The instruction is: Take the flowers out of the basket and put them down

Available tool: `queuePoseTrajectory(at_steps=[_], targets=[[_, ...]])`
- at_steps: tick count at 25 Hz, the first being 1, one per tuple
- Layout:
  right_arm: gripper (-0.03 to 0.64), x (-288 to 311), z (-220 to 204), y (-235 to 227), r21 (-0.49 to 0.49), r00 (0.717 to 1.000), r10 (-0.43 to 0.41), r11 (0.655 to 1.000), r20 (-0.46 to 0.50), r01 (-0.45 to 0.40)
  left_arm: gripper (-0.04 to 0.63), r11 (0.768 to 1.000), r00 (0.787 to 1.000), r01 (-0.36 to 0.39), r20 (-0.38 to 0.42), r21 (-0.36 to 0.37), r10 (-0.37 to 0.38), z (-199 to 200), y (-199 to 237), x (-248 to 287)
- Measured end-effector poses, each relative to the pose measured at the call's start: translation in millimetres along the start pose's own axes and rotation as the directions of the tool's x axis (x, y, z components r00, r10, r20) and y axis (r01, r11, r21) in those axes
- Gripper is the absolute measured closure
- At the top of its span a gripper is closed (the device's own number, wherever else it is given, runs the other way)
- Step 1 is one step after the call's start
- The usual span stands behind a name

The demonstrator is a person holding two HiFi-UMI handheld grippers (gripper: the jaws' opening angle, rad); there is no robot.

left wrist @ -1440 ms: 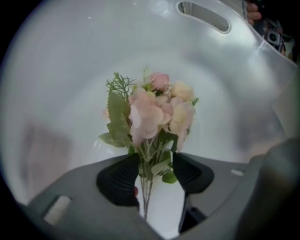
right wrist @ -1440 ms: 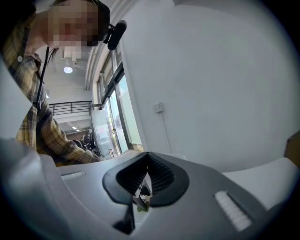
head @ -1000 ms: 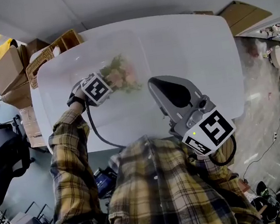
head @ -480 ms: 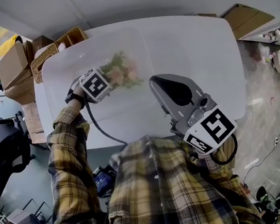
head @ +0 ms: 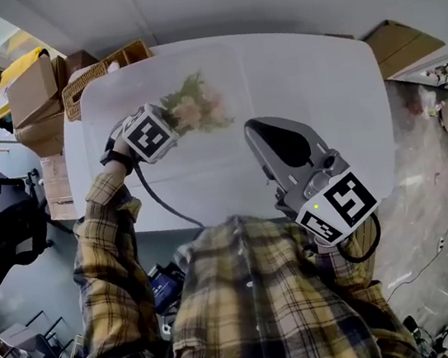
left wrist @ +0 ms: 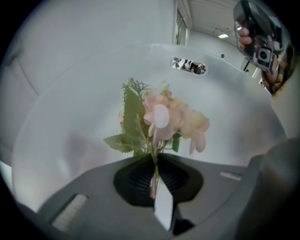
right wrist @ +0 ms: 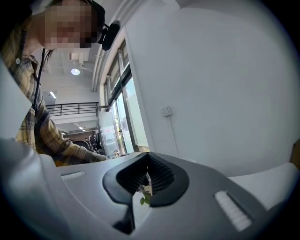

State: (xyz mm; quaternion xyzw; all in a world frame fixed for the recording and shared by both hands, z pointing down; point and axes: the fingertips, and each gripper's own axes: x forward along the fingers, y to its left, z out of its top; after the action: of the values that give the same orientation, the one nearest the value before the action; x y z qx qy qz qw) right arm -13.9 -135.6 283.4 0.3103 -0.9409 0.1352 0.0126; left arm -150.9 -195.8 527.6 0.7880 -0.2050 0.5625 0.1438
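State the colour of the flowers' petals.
The flowers have pale pink petals, clearest in the left gripper view.

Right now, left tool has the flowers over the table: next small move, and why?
Probably lower the left tool and lay the flowers on the bare white table before opening. Its jaws pinch the stems, and the bunch is clear of the wicker basket.
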Motion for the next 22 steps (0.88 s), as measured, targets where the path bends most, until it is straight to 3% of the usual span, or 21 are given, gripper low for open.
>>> queuePoseTrajectory(at_steps=[11, 16, 22], targets=[[0.612, -4, 14, 16, -0.014, 0.999, 0.035, 0.999, 0.028, -0.035, 0.569, 0.989, 0.975, -0.149, 0.163, -0.019, 0.150, 15, 2, -78], [0.612, -5, 19, 16, -0.018, 0.999, 0.034, 0.999, 0.040, -0.033, 0.569, 0.970, 0.932, -0.238, 0.269, -0.053, 0.243, 34, 3, -124], [0.612, -10, 23, 18, -0.024, 0.998, 0.019, 1.000, 0.056, -0.018, 0.569, 0.945, 0.859, -0.302, 0.394, -0.122, 0.326, 55, -1, -176]])
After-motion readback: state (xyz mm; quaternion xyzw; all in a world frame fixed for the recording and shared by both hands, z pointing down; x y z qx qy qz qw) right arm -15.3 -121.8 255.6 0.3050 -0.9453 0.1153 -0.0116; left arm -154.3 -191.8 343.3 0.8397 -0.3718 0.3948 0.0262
